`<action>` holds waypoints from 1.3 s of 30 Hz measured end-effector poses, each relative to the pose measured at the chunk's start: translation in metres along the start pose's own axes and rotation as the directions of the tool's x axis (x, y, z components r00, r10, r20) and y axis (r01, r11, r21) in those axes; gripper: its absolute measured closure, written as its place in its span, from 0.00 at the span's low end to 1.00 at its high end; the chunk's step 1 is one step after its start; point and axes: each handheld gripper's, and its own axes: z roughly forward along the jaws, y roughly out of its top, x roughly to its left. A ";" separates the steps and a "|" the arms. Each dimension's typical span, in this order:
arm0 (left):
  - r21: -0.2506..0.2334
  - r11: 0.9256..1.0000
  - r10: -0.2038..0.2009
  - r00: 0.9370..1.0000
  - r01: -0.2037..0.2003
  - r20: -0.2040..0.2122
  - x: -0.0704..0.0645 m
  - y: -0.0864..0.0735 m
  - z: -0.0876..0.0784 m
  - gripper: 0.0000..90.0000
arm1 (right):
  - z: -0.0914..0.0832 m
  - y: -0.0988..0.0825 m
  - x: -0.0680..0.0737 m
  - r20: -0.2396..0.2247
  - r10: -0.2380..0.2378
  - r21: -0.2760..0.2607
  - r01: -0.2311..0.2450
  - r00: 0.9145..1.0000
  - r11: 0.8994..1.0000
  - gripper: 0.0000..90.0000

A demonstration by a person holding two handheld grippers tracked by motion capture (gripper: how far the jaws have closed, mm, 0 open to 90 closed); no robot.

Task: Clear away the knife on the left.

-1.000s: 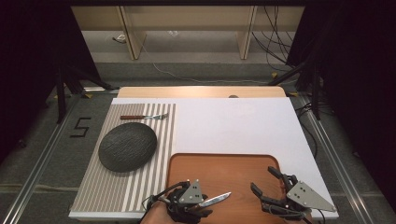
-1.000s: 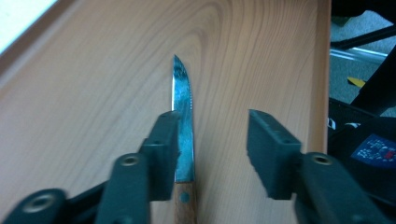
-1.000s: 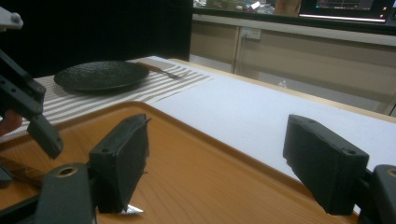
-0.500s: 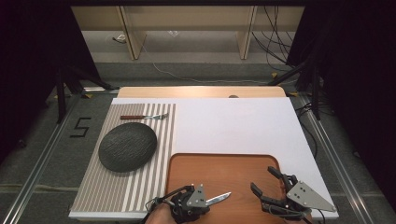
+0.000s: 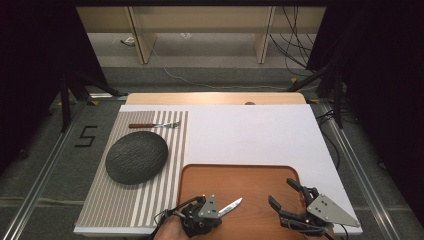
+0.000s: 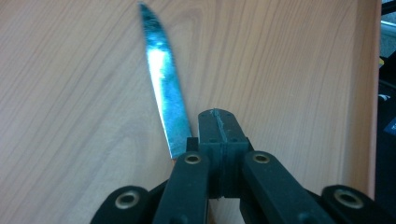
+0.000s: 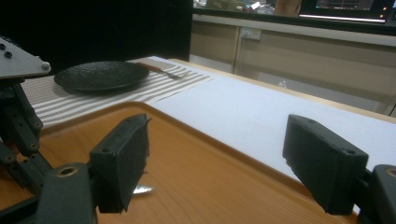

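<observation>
At the near edge of the table, over the wooden tray (image 5: 250, 185), the left gripper (image 5: 216, 212) had its fingers (image 6: 219, 135) pressed together on a knife (image 5: 229, 206). In the left gripper view the blade (image 6: 163, 84) ran out past the closed fingers, slanting over the tray's wood grain, with the handle hidden beneath the gripper. From the high view the blade pointed toward the right and slightly away from the person, its tip over the tray's middle. The right gripper (image 5: 284, 195) sat at the tray's near right corner with its fingers (image 7: 123, 158) spread wide and nothing between them; in the right gripper view the tray floor showed in the gap.

Farther out to the left, a dark textured plate (image 5: 136, 157) lay on a striped placemat (image 5: 115, 205), just beside the tray's left rim. Beyond the plate, a fork (image 5: 155, 125) with a brown handle lay crosswise on the mat, apart from the plate. A white cloth (image 5: 250, 132) covered the rest of the table (image 5: 215, 98) behind the tray.
</observation>
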 end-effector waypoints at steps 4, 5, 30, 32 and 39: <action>0.003 1.000 -0.008 1.000 0.008 -0.005 0.003 -0.002 -0.002 1.00 | 0.000 0.000 0.000 0.000 0.002 -0.001 -0.002 1.000 1.000 0.26; 0.002 1.000 -0.013 1.000 0.013 -0.008 0.004 -0.002 -0.003 1.00 | 0.000 0.000 0.000 -0.001 0.003 -0.003 -0.003 1.000 1.000 0.26; 0.030 0.997 -0.077 0.997 0.078 -0.026 0.022 -0.020 -0.021 1.00 | -0.001 0.000 0.000 0.001 0.002 -0.003 -0.002 1.000 1.000 0.26; 0.028 0.996 -0.087 0.995 0.088 -0.039 0.024 -0.022 -0.023 1.00 | -0.001 0.000 0.000 0.000 0.001 -0.003 -0.001 1.000 1.000 0.26; 0.026 0.993 -0.113 0.992 0.114 -0.058 0.033 -0.027 -0.027 1.00 | -0.001 0.000 0.000 -0.001 -0.001 -0.004 0.001 1.000 1.000 0.26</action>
